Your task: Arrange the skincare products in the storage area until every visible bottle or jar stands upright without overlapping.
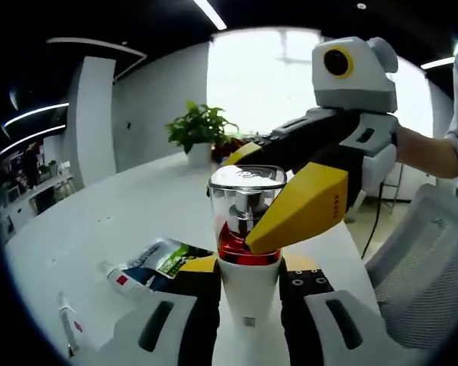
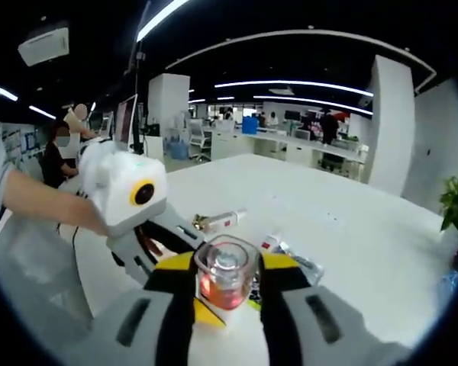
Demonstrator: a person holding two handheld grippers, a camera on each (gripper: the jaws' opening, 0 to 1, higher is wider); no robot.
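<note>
In the left gripper view, the left gripper (image 1: 248,293) rises from the bottom with its black and yellow jaws clenched on the white lower body of a pump bottle (image 1: 247,252). The bottle stands upright between the jaws, held above the white table (image 1: 99,229); it has a clear square cap over a silver pump and a red band below. The right gripper (image 1: 263,202) comes in from the right, held by a person's hand (image 1: 424,152), and its yellow jaws close on the bottle's cap and upper part, one jaw in front and one behind. On the table just beside the left jaw lie a flat sachet (image 1: 164,258) with a green and dark print and a white tube (image 1: 122,278) with a red label. Another small tube (image 1: 69,324) lies nearer the table's near-left edge. A potted plant (image 1: 198,133) stands at the far edge of the table. A mesh chair back (image 1: 427,274) shows at the right.

In the right gripper view, the right gripper (image 2: 227,286) grasps the clear cap of the pump bottle (image 2: 226,278), seen from above with red showing through. The left gripper (image 2: 164,244) reaches in from the left, beneath the cap, a person's forearm (image 2: 46,202) behind it. On the table (image 2: 351,221) beyond the bottle lie a tube (image 2: 217,221) with a gold cap and the sachet (image 2: 294,259). Desks and people stand in the office beyond the table's far edge.
</note>
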